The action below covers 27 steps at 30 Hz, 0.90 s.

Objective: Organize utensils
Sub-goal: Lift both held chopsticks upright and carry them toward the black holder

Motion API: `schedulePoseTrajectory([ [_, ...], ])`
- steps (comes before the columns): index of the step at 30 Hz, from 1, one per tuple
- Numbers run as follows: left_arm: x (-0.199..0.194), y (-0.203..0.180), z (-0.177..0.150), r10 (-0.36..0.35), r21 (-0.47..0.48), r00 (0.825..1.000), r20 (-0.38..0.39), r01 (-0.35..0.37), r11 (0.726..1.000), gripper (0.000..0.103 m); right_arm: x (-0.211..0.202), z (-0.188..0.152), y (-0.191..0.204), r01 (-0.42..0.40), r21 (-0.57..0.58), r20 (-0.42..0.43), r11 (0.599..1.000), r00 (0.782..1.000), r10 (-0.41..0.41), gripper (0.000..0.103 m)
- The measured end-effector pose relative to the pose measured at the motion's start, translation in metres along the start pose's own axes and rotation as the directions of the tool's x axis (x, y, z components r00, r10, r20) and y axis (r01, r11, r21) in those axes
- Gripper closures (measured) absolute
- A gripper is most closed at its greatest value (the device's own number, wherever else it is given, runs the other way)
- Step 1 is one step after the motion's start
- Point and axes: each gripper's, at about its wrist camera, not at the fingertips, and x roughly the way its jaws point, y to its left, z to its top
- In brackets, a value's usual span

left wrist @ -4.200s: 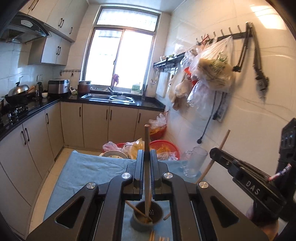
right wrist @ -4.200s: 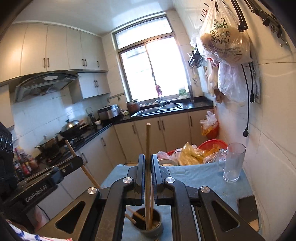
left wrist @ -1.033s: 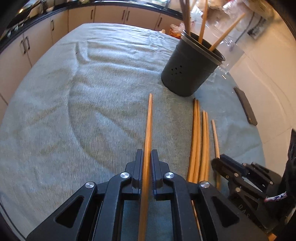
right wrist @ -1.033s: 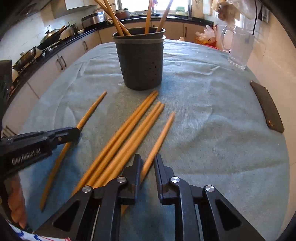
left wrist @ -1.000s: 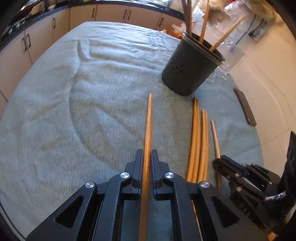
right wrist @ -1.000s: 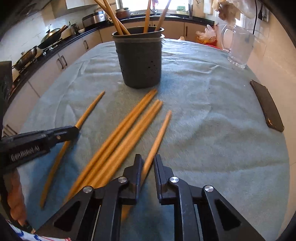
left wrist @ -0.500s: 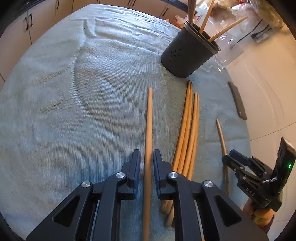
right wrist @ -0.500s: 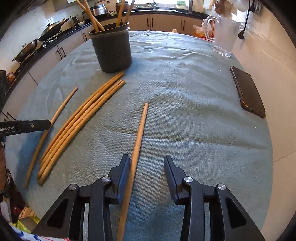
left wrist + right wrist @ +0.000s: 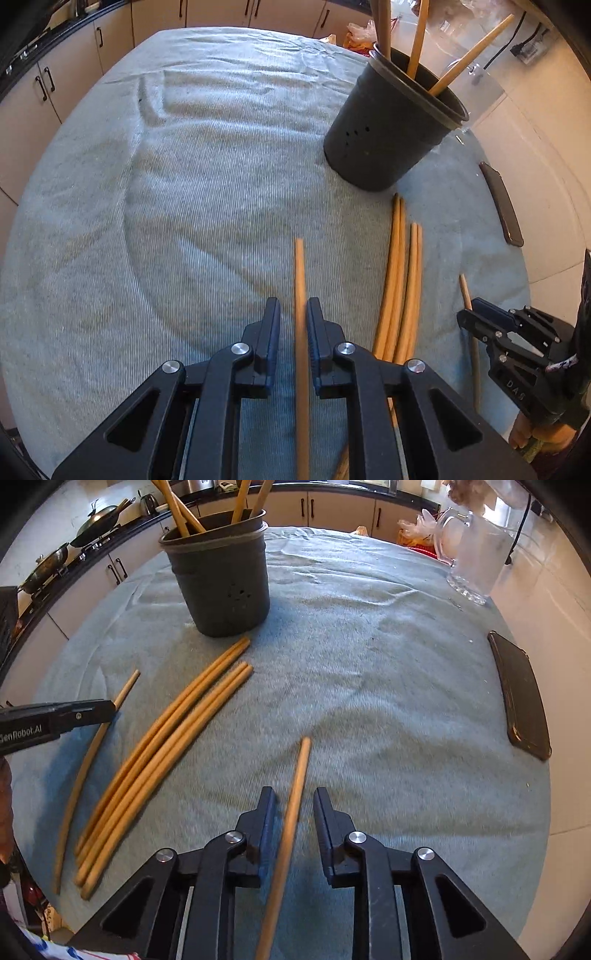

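Both jaws stand a little apart, the left gripper (image 9: 293, 325) and right gripper (image 9: 294, 812) each around a thin, stiff, light chopstick (image 9: 300, 295) low on the tabletop (image 9: 184, 184); grab near its middle.

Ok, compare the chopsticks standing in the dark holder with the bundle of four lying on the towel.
The chopsticks in the holder stand tilted, leaning on the rim of the dark holder; the bundle of four lies flat on the towel. The holder's splay apart in different directions; the bundle's run side by side, nearly touching. The holder's are partly hidden inside; the bundle's show full length. All look like plain light wood.
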Motion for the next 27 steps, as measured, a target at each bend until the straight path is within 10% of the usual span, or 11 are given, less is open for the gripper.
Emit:
schedulePoseTrajectory([
  [13, -0.046, -0.011, -0.013, -0.015, 0.066, 0.985, 0.173, 0.004, 0.998, 0.098, -0.039, -0.005, -0.008, -0.076, 0.079, 0.207, 0.994, 0.977, 0.058, 0.097],
  [27, -0.179, -0.033, -0.070, -0.092, 0.165, 0.868, 0.488, 0.011, 0.986, 0.098, -0.151, -0.037, 0.011, -0.071, 0.070, 0.523, 0.995, 0.852, 0.024, 0.097],
])
